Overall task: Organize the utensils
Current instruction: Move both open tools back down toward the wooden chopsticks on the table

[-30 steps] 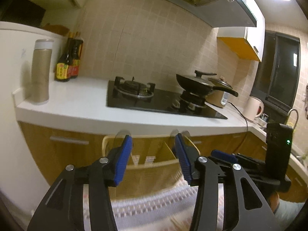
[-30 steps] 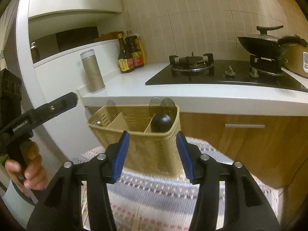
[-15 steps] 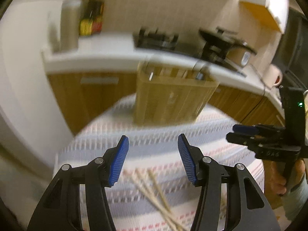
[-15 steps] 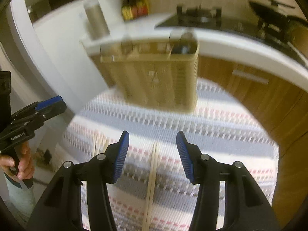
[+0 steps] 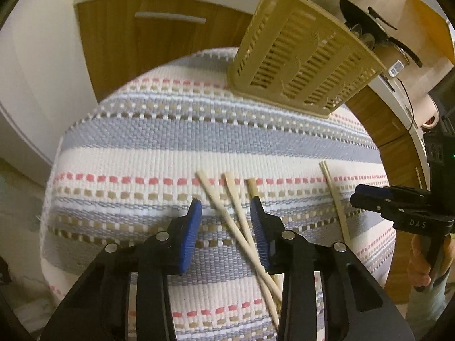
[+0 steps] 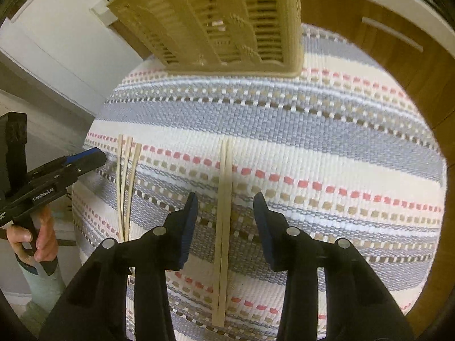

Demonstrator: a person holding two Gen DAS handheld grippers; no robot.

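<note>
While both grippers point down at the striped cloth, the left gripper closes unclenched around three crossed chopsticks, and the right gripper narrows around a chopstick pair, pads not touching. Beyond them stands the beige utensil basket.

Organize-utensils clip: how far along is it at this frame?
Barely started. Nothing looks done: all chopsticks lie on the striped cloth. In hand: left tongs straddle three crossed chopsticks, right tongs a parallel pair, jaws closing, unpinched. Left: lifting everything into the basket.
</note>
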